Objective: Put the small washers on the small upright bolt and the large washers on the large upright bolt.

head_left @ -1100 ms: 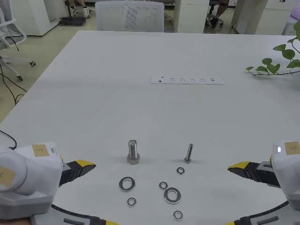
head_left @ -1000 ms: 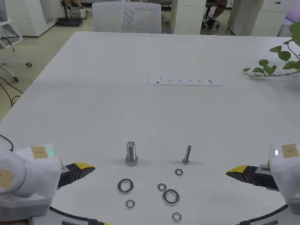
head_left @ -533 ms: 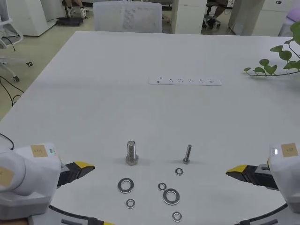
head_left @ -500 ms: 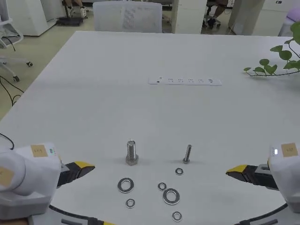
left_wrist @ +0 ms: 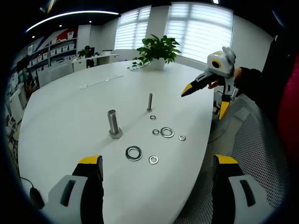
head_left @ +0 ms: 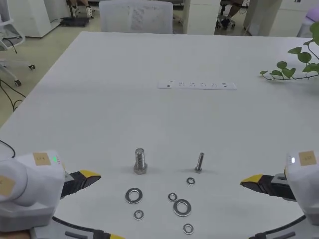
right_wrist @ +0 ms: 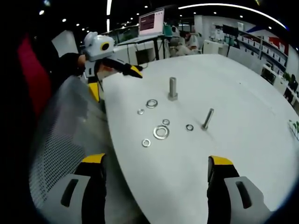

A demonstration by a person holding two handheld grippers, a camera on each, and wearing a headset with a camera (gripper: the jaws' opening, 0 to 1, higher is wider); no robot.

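1. Head view: the large bolt (head_left: 139, 161) stands upright on the white table (head_left: 149, 89), left of the small bolt (head_left: 199, 163). Nearer lie two large washers (head_left: 133, 195) and four small washers (head_left: 172, 197), all loose, none on a bolt. The left gripper (head_left: 107, 206) and right gripper (head_left: 243, 210) flank them, both spread wide and empty.
2. Left gripper view: its jaws stand far apart with nothing between them. The washers lie flat on the table ahead. Thin, flat rings will probably be hard to pinch, and a jaw could skid one off the near edge.
3. Right gripper view: its jaws are equally wide and hold nothing. The small bolt (right_wrist: 207, 119) looks slender, so a nudge while lowering a washer could topple it. Mixing up the sizes is another risk.
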